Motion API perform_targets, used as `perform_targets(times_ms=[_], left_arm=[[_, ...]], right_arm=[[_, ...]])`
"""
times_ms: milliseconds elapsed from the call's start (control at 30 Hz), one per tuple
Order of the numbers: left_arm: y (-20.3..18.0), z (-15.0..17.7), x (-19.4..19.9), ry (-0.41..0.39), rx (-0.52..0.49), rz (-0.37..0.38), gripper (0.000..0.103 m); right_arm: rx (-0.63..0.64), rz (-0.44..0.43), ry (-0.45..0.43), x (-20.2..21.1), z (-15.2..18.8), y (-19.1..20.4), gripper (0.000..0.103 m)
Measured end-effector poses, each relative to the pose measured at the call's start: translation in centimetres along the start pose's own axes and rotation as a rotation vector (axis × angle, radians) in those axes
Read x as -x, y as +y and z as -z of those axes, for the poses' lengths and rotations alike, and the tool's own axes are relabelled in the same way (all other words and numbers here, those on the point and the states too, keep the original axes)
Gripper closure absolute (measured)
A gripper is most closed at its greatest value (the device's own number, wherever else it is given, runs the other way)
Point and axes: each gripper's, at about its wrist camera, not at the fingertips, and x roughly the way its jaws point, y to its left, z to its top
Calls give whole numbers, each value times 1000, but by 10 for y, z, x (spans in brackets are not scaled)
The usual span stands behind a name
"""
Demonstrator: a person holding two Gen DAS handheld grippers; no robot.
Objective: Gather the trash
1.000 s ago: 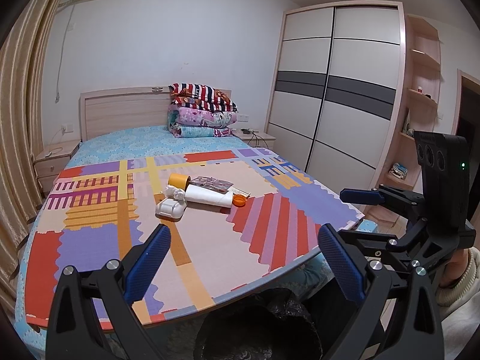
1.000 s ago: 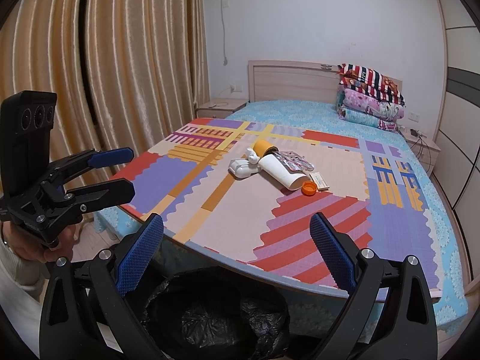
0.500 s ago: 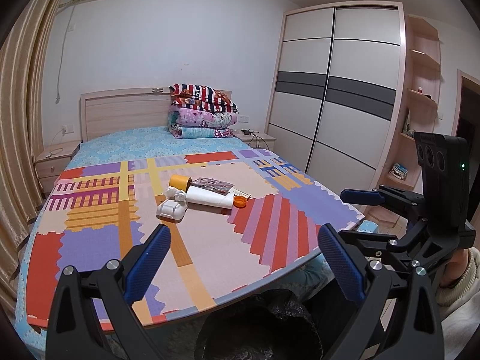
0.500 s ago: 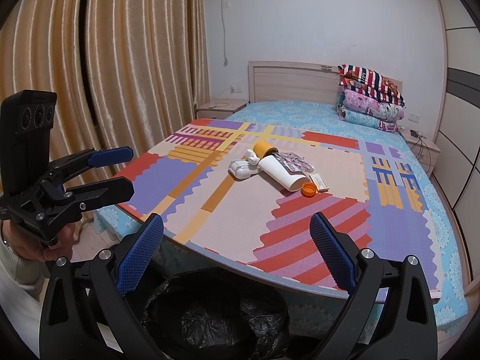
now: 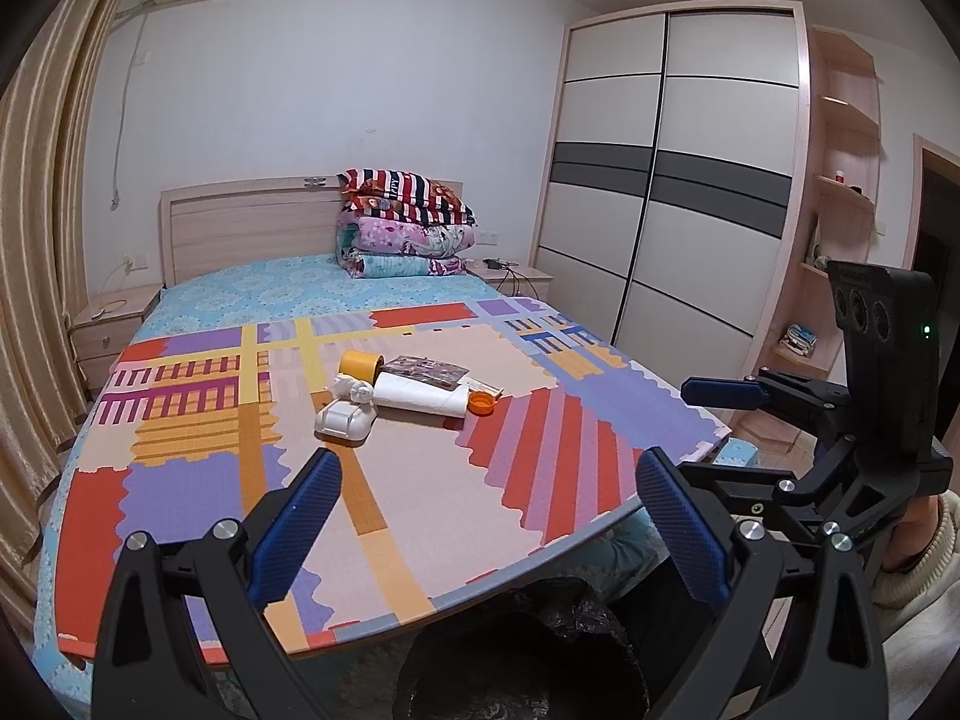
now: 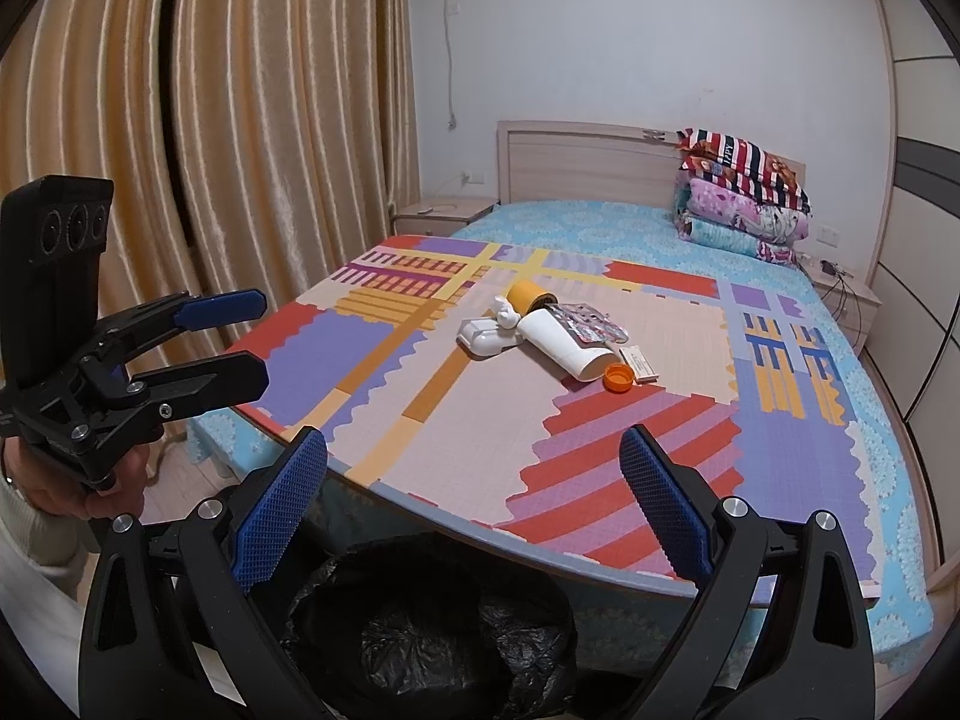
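A bed (image 5: 252, 294) stands between tan curtains (image 6: 210, 120) and a sliding-door wardrobe (image 5: 672, 180).

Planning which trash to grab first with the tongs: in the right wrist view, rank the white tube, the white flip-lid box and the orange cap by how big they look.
1. white tube, the longest item.
2. white flip-lid box, somewhat smaller; it lies beside the tube at a similar distance, so the ranking seems fair.
3. orange cap, clearly the smallest.

Both cameras look from the foot of the bed (image 5: 252, 294) toward its headboard. The left one stands more to the left, the right one more to the right. Both see the mat (image 6: 480, 420) and the black bin (image 6: 420, 618) close below.
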Motion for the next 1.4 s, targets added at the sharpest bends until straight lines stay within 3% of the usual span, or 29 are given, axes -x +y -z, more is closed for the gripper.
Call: perform_targets(times_ms=[1033, 1400], left_arm=[[3, 3, -1, -6, 9, -5, 8], [28, -15, -29, 19, 0, -34, 8]], right_arm=[[0, 5, -4, 0, 4, 2, 4], [-1, 34, 5, -27, -6, -17, 5]])
